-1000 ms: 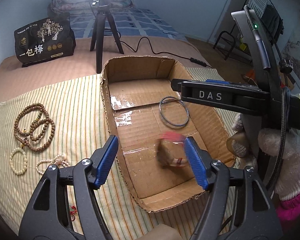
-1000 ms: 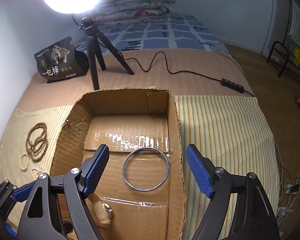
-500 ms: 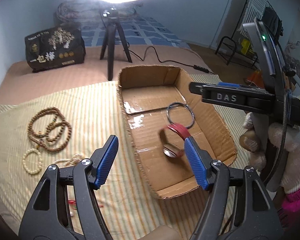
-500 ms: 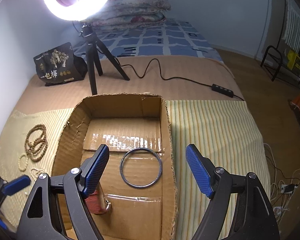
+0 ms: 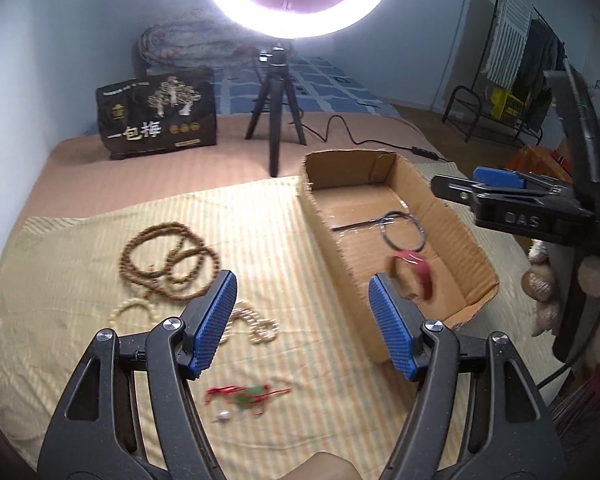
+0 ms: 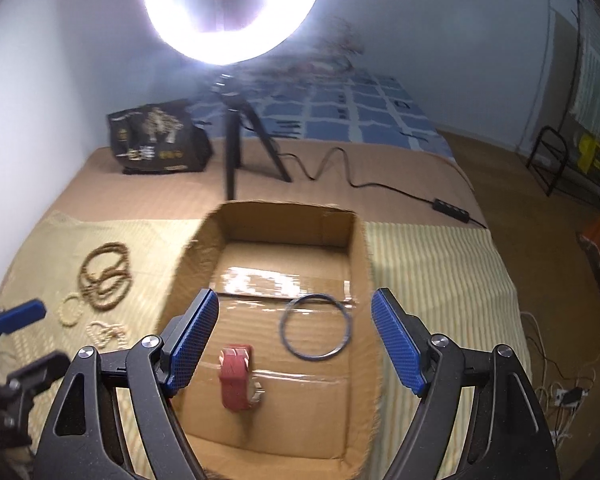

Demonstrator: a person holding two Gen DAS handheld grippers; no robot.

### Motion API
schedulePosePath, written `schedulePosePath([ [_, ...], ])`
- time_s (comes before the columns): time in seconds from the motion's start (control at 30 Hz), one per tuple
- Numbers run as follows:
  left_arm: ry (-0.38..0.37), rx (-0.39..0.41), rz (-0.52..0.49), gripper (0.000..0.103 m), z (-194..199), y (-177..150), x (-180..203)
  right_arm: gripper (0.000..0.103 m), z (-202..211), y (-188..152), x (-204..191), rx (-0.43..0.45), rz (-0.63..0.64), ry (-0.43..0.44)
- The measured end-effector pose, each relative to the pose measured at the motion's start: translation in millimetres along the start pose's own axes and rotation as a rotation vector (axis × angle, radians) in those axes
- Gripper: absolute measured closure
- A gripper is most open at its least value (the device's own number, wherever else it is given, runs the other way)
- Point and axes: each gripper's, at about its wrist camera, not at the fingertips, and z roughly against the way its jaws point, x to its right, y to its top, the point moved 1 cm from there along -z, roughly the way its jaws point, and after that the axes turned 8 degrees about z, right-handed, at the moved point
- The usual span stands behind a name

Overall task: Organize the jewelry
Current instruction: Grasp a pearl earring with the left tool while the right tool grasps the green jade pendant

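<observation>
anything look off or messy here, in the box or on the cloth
Mostly tidy. The red bracelet stands on edge in the cardboard box rather than lying flat like the thin bangle. On the striped cloth, a red cord piece lies tangled, with a small white bead beside it.

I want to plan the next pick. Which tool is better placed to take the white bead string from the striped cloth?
Left. The left tool is open just above the white bead string on the striped cloth. The right tool is open over the cardboard box, away from the beads.
</observation>
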Motion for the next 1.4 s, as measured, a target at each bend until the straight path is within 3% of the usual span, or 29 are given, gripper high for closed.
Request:
schedulePosePath([
  [0.33,0.054,-0.039,0.101,0.033,14.8,-20.3,-71.9,0.024,26.3,-13.3,-59.3,0.105,0.105,0.123],
  [0.53,0.079,-0.076,0.14,0.042,16.6,-36.4,-104.8,0.024,22.5,-26.5,-99.7,0.04,0.158,0.245],
  [0.87,0.05,-0.187,0.157,0.065,-4.6,-63.7,-122.8,0.024,-2.3,-55.5,-153.1,-0.078,0.248,0.345],
  [0.97,0.037,-0.21,0.156,0.07,-10.4,-68.4,-123.6,0.034,-13.6,-64.7,-166.9,-0.118,0.289,0.367],
  [1.2,0.026,-0.249,0.135,0.073,-23.6,-74.6,-121.0,0.048,-36.8,-79.1,-189.3,-0.187,0.354,0.383],
  [1.4,0.031,-0.275,0.106,0.074,-34.8,-81.2,-117.2,0.048,-49.9,-84.5,-196.2,-0.215,0.379,0.372],
])
